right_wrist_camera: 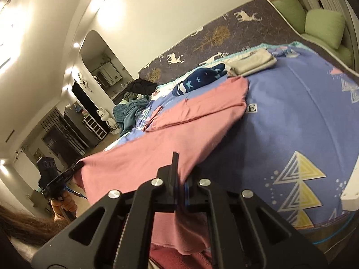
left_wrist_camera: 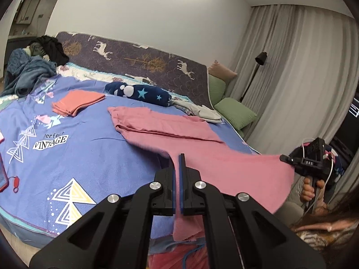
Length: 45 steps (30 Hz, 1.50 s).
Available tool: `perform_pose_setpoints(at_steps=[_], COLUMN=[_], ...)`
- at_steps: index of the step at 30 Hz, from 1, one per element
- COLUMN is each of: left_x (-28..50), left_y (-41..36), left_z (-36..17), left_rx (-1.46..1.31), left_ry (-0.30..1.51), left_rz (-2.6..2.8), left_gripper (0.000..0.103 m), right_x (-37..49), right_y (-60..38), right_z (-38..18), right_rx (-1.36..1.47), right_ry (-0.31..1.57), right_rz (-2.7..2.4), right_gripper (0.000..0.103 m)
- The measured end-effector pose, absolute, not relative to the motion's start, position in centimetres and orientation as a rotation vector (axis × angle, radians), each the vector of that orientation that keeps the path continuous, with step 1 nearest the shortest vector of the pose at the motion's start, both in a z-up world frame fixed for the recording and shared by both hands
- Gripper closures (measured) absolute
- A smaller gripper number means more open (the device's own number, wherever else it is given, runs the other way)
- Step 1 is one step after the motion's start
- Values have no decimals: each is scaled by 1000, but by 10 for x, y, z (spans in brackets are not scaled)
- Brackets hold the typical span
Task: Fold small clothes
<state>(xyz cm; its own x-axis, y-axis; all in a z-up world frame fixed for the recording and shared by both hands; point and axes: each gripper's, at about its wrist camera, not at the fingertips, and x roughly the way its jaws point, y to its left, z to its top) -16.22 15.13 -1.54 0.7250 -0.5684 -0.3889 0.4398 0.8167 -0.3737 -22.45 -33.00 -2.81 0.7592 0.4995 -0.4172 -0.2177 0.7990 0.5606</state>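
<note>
A pink garment [left_wrist_camera: 170,127] lies partly folded on the blue bedspread [left_wrist_camera: 67,139], its near part lifted off the bed. My left gripper [left_wrist_camera: 178,157] is shut on its near left edge. My right gripper [right_wrist_camera: 178,157] is shut on its near right edge; it also shows in the left wrist view [left_wrist_camera: 283,158] at the cloth's right corner. The garment [right_wrist_camera: 202,112] stretches between both grippers, its far end doubled over on the bed. The left gripper shows in the right wrist view [right_wrist_camera: 77,165] at the cloth's left corner.
A folded salmon cloth [left_wrist_camera: 77,102] lies further back on the bed. A navy star-print roll [left_wrist_camera: 139,93] and folded grey clothes [left_wrist_camera: 202,112] lie near the headboard. A pile of blue and dark clothes [left_wrist_camera: 33,67] sits back left. Green pillows [left_wrist_camera: 235,112] lie right. A red phone [left_wrist_camera: 3,177] lies at left.
</note>
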Motion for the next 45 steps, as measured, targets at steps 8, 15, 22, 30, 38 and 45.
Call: perform_pose_setpoints(at_steps=[8, 15, 22, 30, 38, 45], left_x=[-119, -56, 38, 165, 190, 106], left_y=[139, 132, 114, 93, 95, 118], left_z=[-13, 12, 26, -22, -87, -69], left_rx=[-285, -286, -293, -240, -150, -109], left_ry=[552, 521, 534, 669, 824, 771], left_rz=[-546, -487, -428, -294, -197, -205], left_gripper=[101, 101, 101, 101, 67, 43], right_x=[-181, -120, -24, 98, 116, 42], right_y=[-329, -340, -357, -366, -378, -400], right_z=[-24, -2, 2, -43, -104, -107], right_rx=[509, 510, 532, 548, 493, 501], right_ry=[597, 578, 616, 742, 873, 879], right_rz=[411, 364, 293, 235, 99, 59], right_gripper=[98, 98, 97, 90, 52, 46])
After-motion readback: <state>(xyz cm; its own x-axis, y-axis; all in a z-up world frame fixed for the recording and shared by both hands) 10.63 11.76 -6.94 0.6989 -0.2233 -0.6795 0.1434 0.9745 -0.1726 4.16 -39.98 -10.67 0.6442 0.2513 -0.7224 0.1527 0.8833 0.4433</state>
